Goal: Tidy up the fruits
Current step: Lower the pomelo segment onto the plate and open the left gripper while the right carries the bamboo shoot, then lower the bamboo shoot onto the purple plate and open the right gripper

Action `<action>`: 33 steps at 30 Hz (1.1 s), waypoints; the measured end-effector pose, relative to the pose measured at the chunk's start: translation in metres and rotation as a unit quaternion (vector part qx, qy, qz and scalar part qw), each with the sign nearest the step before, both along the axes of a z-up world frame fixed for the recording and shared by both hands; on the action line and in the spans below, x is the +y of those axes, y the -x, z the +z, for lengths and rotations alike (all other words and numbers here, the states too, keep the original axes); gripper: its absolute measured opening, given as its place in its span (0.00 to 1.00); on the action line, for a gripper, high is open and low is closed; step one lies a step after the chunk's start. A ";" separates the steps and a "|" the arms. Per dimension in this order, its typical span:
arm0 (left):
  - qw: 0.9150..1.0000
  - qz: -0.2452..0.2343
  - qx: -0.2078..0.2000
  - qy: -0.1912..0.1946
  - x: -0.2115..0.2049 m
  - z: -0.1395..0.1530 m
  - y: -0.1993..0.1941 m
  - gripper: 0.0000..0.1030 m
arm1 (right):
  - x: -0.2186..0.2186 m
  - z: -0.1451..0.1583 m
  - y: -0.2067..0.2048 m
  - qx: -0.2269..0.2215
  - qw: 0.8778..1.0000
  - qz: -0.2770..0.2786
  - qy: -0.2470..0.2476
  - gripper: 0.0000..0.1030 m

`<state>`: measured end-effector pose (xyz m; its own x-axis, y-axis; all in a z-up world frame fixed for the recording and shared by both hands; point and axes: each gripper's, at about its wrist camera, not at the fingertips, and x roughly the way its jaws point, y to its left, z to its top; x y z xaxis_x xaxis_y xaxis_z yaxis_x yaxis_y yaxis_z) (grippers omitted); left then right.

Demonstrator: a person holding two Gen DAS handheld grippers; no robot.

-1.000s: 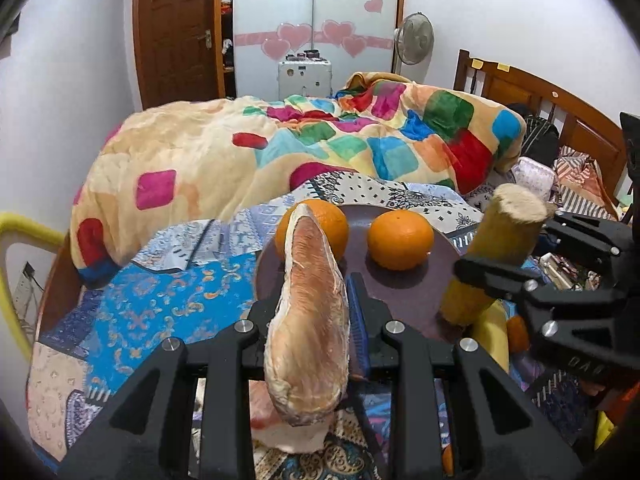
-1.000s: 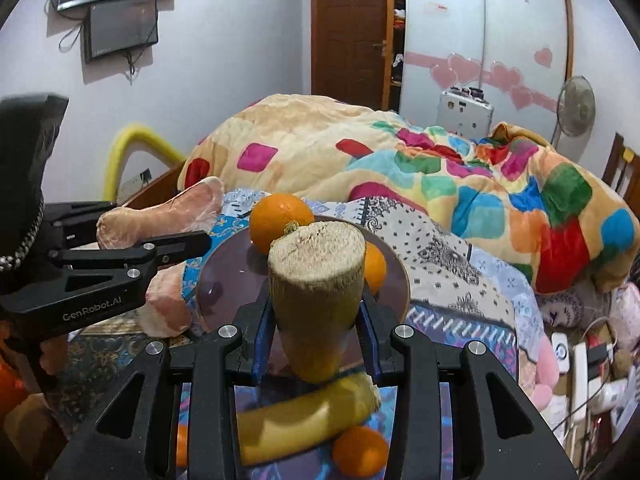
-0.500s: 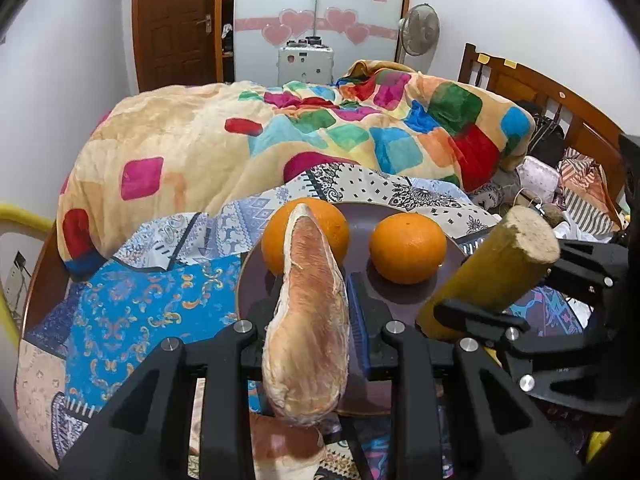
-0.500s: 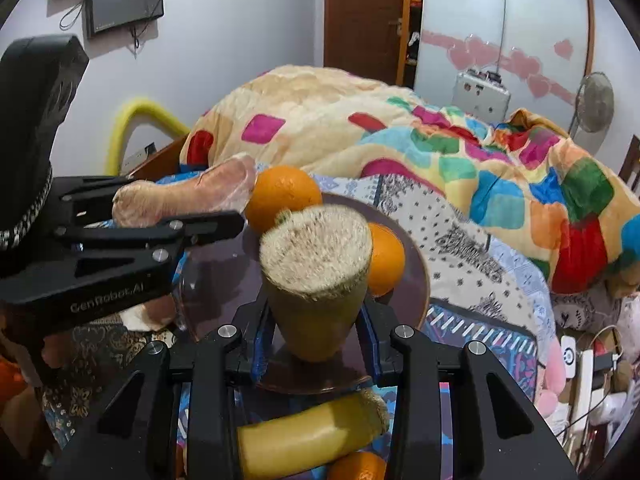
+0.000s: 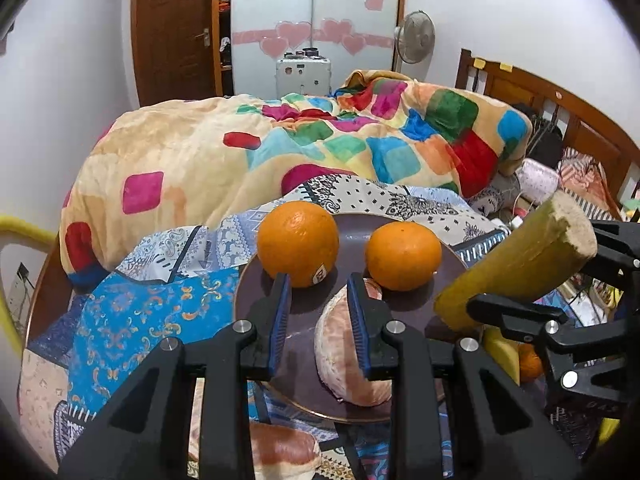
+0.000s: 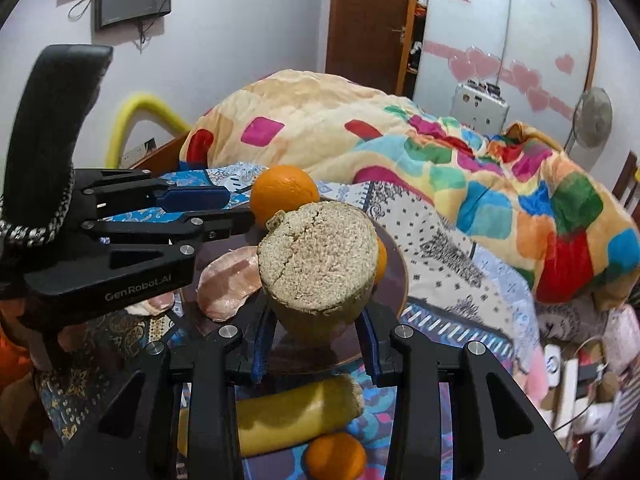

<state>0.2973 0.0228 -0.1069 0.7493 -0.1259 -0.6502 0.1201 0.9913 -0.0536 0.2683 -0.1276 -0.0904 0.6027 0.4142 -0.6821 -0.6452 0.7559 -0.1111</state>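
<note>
Two black hand-held grippers with blue-lined fingers

The left gripper (image 5: 316,312) is built of matte black angular plastic links with open triangular cut-outs, silver round screw heads at the joints and ribbed blue pads (image 5: 280,316) on the inner finger faces. Left of the right gripper (image 6: 316,344), which has the same black links, silver screws and blue pads, the other unit's side bears pale "GenRobot.AI" lettering (image 6: 138,289), a curved black handle (image 6: 56,120) and a grey braided cord (image 6: 48,220).

Left gripper (image 5: 316,304): jaws parted, nothing clamped between them, pointing downward. Right gripper (image 6: 316,336): jaws closed on a load, angled downward beside the left.
</note>
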 end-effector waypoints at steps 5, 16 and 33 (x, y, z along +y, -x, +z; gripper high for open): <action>1.000 0.008 -0.007 0.004 0.013 0.004 0.009 0.28 | 0.016 -0.009 -0.002 0.005 0.998 0.024 0.061 0.33; 1.000 0.025 -0.001 0.008 0.039 -0.001 0.018 0.29 | 0.040 -0.018 -0.014 0.017 0.997 0.028 0.066 0.33; 1.000 0.027 -0.001 -0.005 0.043 -0.005 0.032 0.31 | 0.034 -0.013 -0.023 0.067 0.997 0.016 0.037 0.38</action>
<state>0.2652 0.0660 -0.1123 0.7564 -0.0794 -0.6493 0.0667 0.9968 -0.0442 0.2908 -0.0934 -0.1037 0.4903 0.3772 -0.7857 -0.6825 0.7268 -0.0770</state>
